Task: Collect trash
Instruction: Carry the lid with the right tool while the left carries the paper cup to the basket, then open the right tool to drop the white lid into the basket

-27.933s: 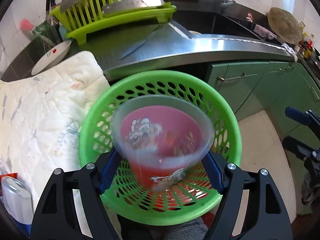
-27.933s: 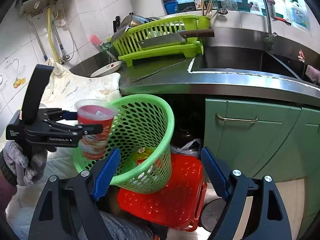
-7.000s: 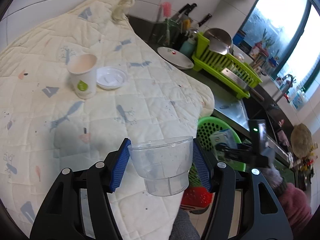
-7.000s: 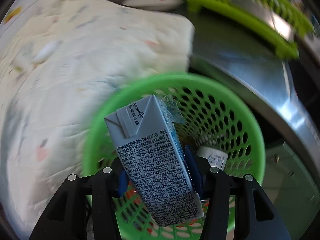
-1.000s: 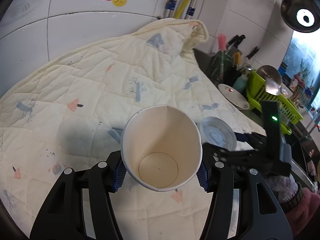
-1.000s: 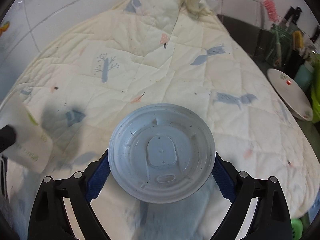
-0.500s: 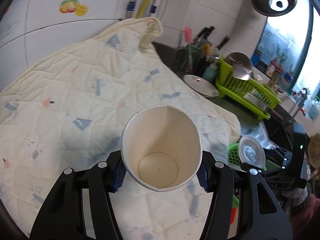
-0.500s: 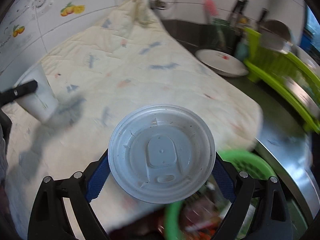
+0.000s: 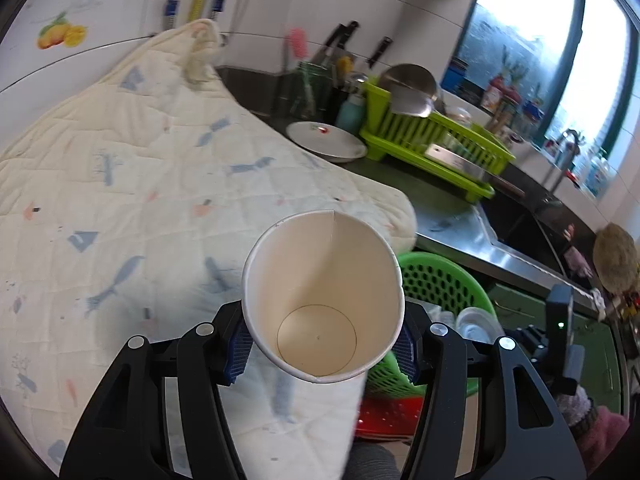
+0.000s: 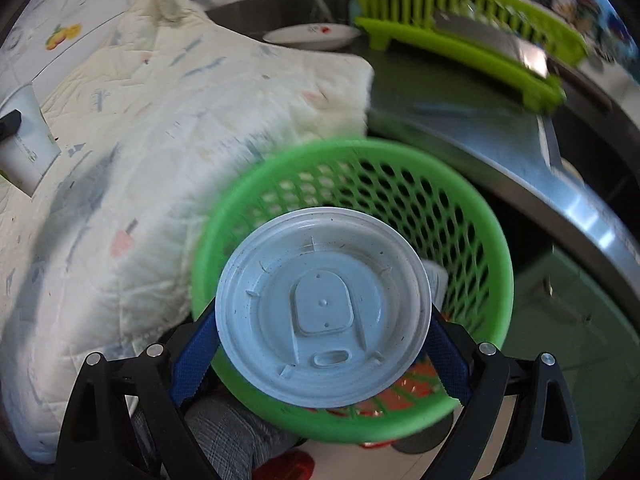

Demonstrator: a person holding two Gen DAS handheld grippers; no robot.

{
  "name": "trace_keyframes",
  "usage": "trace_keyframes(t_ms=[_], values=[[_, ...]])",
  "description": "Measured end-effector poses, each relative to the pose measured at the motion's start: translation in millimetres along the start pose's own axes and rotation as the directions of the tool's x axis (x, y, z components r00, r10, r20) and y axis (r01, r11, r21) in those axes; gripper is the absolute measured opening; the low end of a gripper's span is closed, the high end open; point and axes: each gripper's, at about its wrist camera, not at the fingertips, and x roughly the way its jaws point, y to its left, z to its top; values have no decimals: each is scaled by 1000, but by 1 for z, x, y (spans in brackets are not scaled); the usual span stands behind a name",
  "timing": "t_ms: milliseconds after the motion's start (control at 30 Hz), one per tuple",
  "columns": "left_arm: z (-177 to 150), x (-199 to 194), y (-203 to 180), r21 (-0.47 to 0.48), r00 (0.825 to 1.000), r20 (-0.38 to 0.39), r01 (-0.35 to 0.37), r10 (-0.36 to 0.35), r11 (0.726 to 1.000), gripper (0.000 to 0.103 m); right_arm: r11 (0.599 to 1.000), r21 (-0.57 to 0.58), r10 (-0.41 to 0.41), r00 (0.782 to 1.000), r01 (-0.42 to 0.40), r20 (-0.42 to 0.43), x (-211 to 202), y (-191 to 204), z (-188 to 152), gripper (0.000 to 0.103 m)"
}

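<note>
My left gripper [image 9: 322, 344] is shut on an empty white paper cup [image 9: 322, 300], mouth facing the camera, above the quilt's edge. Past the cup stands the green mesh basket [image 9: 444, 276], holding pale trash. In the right wrist view my right gripper [image 10: 322, 334] is shut on a round white plastic lid [image 10: 323, 306], held flat-on just above the green mesh basket [image 10: 464, 216]. The lid hides most of the basket's inside. The paper cup [image 10: 22, 136] also shows at the far left of the right wrist view, clamped by the left gripper's black finger.
A cream quilt [image 9: 132, 184] covers the surface on the left. A steel counter [image 9: 456, 220] carries a white plate [image 9: 326, 142], a lime dish rack [image 9: 432, 136] and a sink [image 9: 520, 216]. A red basket [image 9: 390, 412] sits under the green one. A gloved hand [image 9: 576, 408] holds the right gripper at lower right.
Both grippers have swung right, off the quilt toward the green basket. The lid now hangs over the basket's mouth, and the cup has reached the quilt's edge. Neither grip has altered.
</note>
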Motion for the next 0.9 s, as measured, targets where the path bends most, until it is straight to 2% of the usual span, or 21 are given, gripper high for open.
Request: trace_keyframes(t_ms=[200,500,767,900], values=[[-4,17,-31,39,999,-39,32,-31,999,57,996,77,52,998,-51,-18,9,-18,-17,90],[-12,42,-74,90,993,-94,79,-71,993,57,983,141,117,993,-117,4,4,-34,-27,92],[-21,67,-108,128,983,-147,129,-110,983,57,984,143,98,993,-108,69,-22,-44,-39,92],[-29,85,-122,139,977,-180,137,-111,981,57,990,122,53,993,-66,108,-38,-46,-47,92]])
